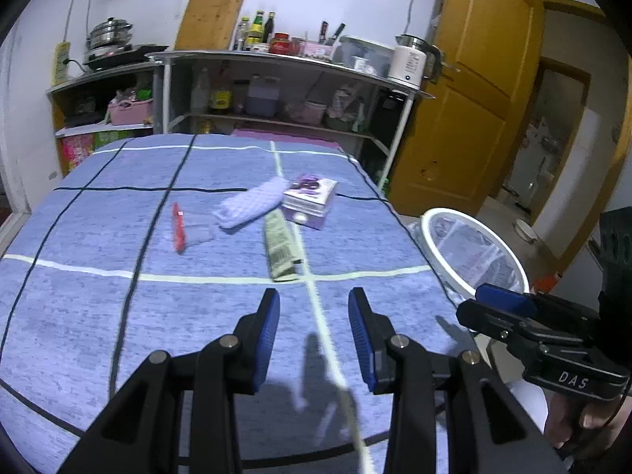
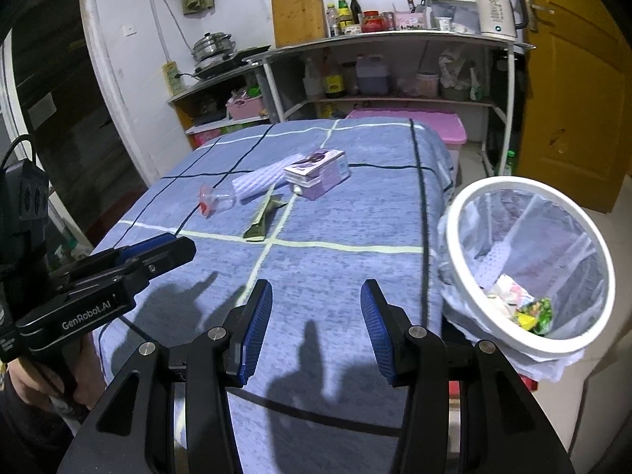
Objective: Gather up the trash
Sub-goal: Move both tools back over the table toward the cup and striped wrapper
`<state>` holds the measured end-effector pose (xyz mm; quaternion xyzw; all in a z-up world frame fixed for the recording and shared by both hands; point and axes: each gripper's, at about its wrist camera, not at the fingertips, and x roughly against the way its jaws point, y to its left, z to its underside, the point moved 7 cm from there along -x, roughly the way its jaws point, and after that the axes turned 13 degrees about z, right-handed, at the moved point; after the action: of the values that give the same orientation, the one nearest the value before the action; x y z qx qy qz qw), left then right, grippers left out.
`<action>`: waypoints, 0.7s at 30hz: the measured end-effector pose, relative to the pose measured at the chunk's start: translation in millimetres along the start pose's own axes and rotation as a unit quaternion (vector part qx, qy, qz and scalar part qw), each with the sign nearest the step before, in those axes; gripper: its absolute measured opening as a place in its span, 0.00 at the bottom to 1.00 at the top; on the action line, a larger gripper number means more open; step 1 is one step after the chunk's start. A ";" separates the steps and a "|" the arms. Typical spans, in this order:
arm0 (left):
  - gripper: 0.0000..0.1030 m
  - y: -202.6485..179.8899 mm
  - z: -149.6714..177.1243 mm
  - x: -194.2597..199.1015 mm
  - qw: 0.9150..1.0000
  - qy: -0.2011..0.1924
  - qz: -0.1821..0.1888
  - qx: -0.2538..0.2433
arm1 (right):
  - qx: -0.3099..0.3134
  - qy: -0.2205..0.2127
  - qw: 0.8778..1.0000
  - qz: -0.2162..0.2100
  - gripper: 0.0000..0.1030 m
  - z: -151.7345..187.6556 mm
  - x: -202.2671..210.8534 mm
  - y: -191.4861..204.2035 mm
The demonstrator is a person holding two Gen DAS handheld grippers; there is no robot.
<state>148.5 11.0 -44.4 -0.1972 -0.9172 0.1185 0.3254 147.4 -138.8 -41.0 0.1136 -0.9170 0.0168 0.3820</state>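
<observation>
Blue tablecloth (image 1: 221,308) with black and white grid lines; purple box (image 1: 310,197); white-rimmed bin (image 2: 529,264).

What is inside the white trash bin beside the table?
The trash bin has a clear bag liner; crumpled wrappers, white, green and yellow, lie at the bottom. Anything under them is hidden.

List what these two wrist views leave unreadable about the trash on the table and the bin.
- Red wrapper: left wrist view, motion blur smears it; print unreadable.
- Green packet: right wrist view, seen edge-on; label too small.
- Bin: left wrist view, the right claw covers its near rim and contents.
- Bin's base: right wrist view, hidden by its own liner.
</observation>
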 end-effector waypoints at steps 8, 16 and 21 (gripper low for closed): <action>0.37 36.1 -7.8 3.2 0.999 -0.008 -0.031 0.022 | 0.005 0.006 1.000 -0.015 0.46 -13.2 -18.7 21.6; 0.37 77.7 -22.9 -6.3 0.998 -0.003 -0.057 0.038 | 0.016 0.019 0.999 -0.032 0.46 -29.2 -47.1 48.1; 0.37 103.8 -35.1 -20.6 0.997 0.010 -0.068 0.039 | 0.022 0.031 0.999 -0.039 0.46 -37.4 -69.0 61.4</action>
<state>215.2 97.9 -64.9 -0.1223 -0.9199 0.1297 0.3493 207.0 -61.1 -59.6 0.1569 -0.8989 0.0253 0.4083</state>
